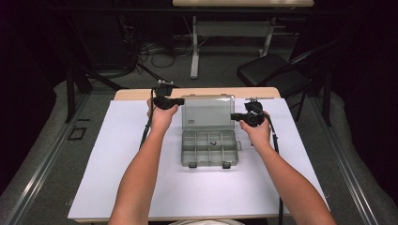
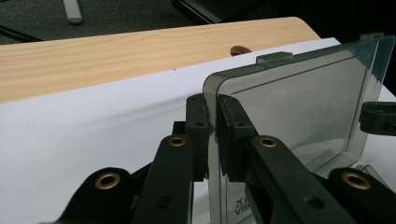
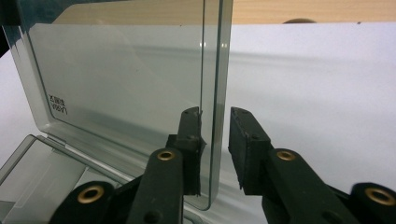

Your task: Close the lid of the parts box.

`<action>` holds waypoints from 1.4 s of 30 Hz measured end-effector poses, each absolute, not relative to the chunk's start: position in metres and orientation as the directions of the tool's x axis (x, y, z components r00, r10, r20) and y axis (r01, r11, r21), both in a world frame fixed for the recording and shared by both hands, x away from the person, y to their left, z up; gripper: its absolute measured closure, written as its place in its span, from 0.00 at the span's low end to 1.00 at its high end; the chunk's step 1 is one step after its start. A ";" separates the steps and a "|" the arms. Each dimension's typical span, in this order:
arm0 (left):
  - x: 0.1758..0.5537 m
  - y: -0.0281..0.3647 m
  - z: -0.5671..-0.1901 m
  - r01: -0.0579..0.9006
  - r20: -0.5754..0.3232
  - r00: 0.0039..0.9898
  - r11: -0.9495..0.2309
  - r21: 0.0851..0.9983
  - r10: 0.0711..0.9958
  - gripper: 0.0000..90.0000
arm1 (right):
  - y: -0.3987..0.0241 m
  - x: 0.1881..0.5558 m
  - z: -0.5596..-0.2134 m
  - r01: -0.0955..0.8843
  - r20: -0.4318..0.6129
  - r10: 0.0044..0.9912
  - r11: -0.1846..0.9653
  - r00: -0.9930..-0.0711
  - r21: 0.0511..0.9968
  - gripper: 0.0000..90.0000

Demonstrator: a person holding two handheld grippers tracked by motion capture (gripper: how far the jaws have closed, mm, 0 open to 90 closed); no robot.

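A clear grey plastic compartment box (image 1: 209, 149) lies open in the middle of the white sheet, its lid (image 1: 208, 112) standing upright at the back. My left gripper (image 1: 180, 101) is at the lid's left edge; in the left gripper view its jaws (image 2: 214, 112) are shut on that edge of the lid (image 2: 299, 102). My right gripper (image 1: 233, 116) is at the lid's right edge. In the right gripper view the lid's edge (image 3: 212, 93) stands between its jaws (image 3: 215, 112), touching the left pad, with a gap to the right pad. A small dark item (image 1: 212, 142) lies in one compartment.
The white sheet (image 1: 141, 178) covers a wooden table (image 1: 141, 93) whose bare strip shows at the back. A black chair (image 1: 270, 70) and a white table leg (image 1: 194, 47) stand beyond it. My right gripper's tip (image 2: 377, 116) shows past the lid in the left gripper view.
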State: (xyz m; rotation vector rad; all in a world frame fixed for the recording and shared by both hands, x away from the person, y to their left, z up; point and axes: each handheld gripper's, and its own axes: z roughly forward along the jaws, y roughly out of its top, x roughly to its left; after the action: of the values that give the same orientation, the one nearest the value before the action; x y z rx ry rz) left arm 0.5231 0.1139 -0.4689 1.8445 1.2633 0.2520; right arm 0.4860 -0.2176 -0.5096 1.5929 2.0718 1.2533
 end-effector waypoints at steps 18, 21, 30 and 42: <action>0.508 0.117 -0.465 0.616 -0.265 0.498 -0.122 0.778 0.826 0.94 | -0.215 0.472 -0.482 0.595 0.175 0.902 0.106 -0.395 0.797 0.73; 0.505 0.117 -0.466 0.605 -0.261 0.503 -0.119 0.788 0.824 0.94 | -0.214 0.471 -0.479 0.595 0.155 0.902 0.129 -0.402 0.793 0.74; 0.498 0.118 -0.463 0.580 -0.239 0.523 -0.136 0.803 0.818 0.94 | -0.211 0.466 -0.462 0.597 0.168 0.892 0.132 -0.420 0.791 0.93; 0.482 0.119 -0.461 0.534 -0.200 0.546 -0.154 0.831 0.814 0.94 | -0.205 0.467 -0.435 0.582 0.151 0.889 0.147 -0.432 0.800 1.00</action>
State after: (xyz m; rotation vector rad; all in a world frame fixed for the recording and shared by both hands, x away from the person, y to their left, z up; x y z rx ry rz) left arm 0.4819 0.1190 -0.4610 1.8272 1.1102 0.3671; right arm 0.4671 -0.2050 -0.4347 1.4119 2.0728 1.1841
